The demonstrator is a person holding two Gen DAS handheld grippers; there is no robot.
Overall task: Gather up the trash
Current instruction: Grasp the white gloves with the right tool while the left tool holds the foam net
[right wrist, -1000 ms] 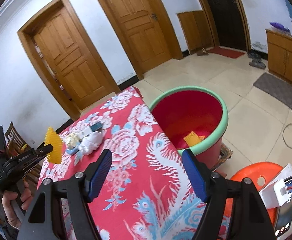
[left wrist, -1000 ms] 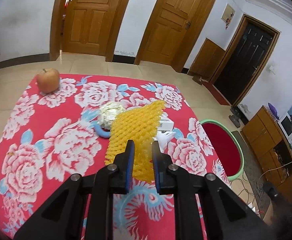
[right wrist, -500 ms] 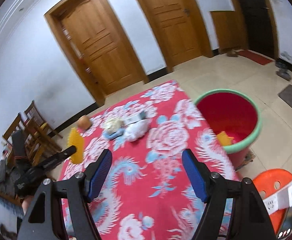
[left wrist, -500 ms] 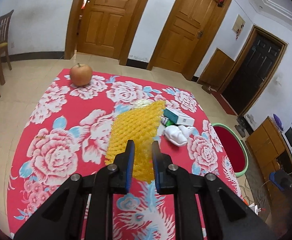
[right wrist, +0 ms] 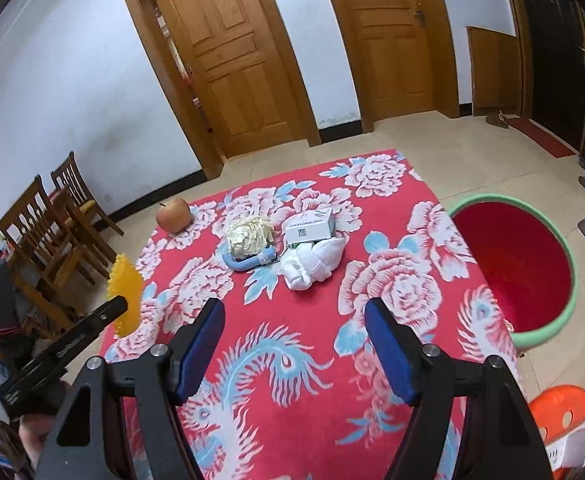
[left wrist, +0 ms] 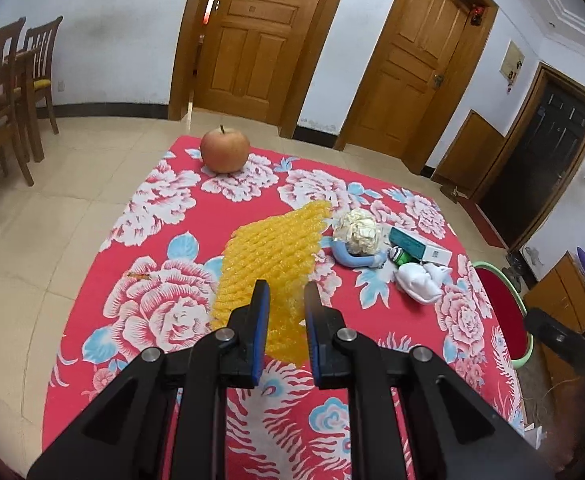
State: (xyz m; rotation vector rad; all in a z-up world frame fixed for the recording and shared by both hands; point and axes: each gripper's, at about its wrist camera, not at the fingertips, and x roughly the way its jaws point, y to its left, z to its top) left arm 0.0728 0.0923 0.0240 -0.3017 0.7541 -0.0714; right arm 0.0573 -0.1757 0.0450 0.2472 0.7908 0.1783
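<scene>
Over the table draped in a red cloth with white peonies [right wrist: 392, 292], both grippers point downward at a slant. Beside the table's right edge stands a round red tub with a pale green rim [right wrist: 532, 332], on the tiled floor. The right gripper [right wrist: 294, 344] hangs above the near part of the cloth with its blue-padded jaws spread wide and nothing between them. The left gripper [left wrist: 285, 322], off the table's left side in the right wrist view, has its jaws clenched on a yellow foam fruit net [left wrist: 268, 260], a flattened mesh sleeve that fans out beyond the fingertips, lifted clear of the cloth. Farther back lie a reddish apple [left wrist: 225, 150] near the far corner, a crumpled white tissue wad [right wrist: 310, 262], a small white and teal carton [right wrist: 309, 226] and a cream crumpled paper ball [right wrist: 249, 237] resting against a curved light blue plastic piece [right wrist: 248, 262].
</scene>
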